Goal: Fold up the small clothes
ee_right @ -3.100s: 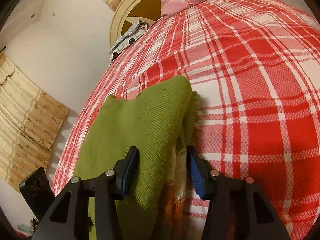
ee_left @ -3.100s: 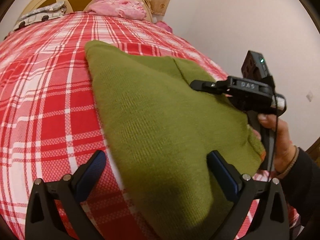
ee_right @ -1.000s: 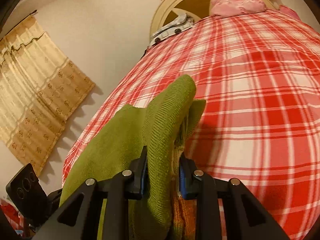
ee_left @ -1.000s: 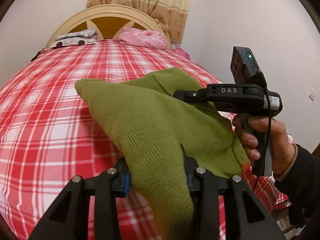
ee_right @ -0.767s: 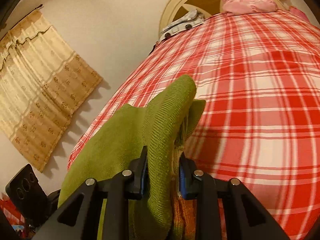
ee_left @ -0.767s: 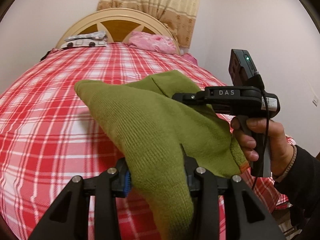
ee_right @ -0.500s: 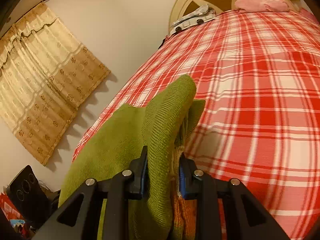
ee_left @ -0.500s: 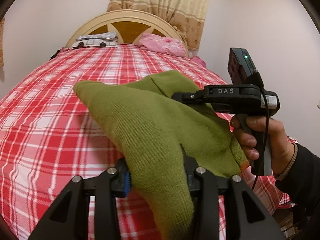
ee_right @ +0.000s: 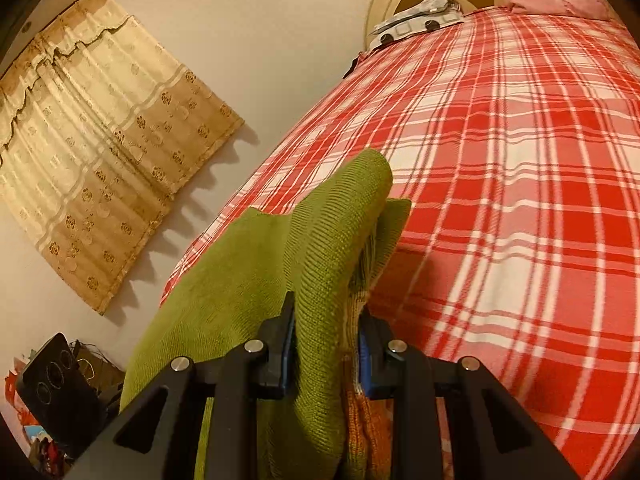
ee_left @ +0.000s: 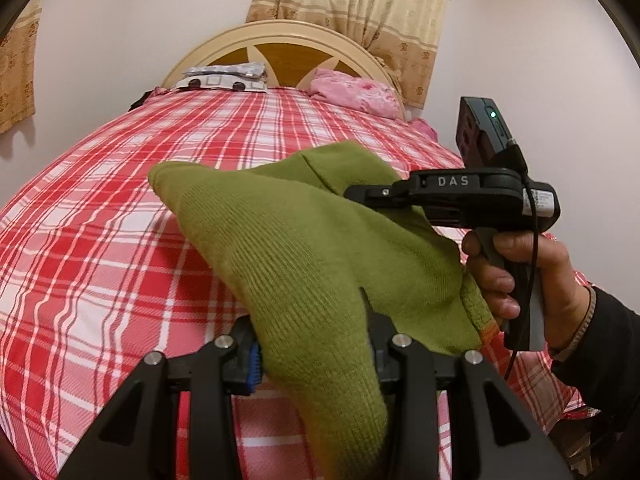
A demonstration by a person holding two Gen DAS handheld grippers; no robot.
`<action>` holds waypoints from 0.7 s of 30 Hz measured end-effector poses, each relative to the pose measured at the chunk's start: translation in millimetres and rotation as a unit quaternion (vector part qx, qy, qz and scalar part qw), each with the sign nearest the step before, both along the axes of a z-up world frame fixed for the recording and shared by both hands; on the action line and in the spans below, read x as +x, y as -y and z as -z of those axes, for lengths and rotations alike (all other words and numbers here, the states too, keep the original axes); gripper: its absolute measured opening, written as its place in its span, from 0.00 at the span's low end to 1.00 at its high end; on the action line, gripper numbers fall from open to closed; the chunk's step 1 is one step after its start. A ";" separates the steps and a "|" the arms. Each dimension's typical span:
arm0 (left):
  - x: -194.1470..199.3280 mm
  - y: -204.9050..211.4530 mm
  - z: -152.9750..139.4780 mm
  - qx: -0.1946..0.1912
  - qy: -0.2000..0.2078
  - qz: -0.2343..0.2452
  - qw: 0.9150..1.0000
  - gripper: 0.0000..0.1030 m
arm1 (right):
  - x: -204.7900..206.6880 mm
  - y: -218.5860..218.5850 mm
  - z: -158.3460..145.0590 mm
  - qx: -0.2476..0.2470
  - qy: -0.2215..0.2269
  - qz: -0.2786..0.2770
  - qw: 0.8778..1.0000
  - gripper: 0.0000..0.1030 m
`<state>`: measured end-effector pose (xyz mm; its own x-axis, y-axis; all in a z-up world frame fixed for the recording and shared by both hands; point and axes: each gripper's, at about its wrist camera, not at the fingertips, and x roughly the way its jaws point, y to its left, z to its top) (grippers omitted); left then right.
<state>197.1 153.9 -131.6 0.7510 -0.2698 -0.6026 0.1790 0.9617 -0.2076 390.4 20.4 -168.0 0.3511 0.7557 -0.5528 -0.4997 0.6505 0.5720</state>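
Clamping one green knit garment [ee_left: 304,248], left tool [ee_left: 312,356], right tool [ee_right: 326,344], above one plaid bed [ee_left: 100,240]

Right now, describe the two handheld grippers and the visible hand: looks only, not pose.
Both grippers are black, with angular struts, silver bolts and blue finger pads. The right gripper carries white "DAS" lettering, a white label, a black cable and a boxy black module with a green light. The right hand is bare, with a dark sleeve and a thin wristband.

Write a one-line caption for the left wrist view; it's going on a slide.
Both grippers, left and right, pinch a green knit garment above a red plaid bed.
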 end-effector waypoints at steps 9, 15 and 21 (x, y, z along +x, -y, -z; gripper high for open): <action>-13.5 -12.3 1.5 0.003 0.000 -0.013 1.000 0.38 | -2.6 -20.8 4.1 -0.001 -0.004 -0.019 1.000 0.25; -20.0 -22.1 6.4 0.000 -0.007 -0.025 1.000 0.38 | -1.6 -35.6 7.9 -0.007 -0.010 -0.033 0.999 0.25; -23.3 -26.6 9.6 0.000 -0.012 -0.029 1.000 0.38 | -3.3 -43.0 15.3 -0.009 -0.017 -0.043 0.999 0.25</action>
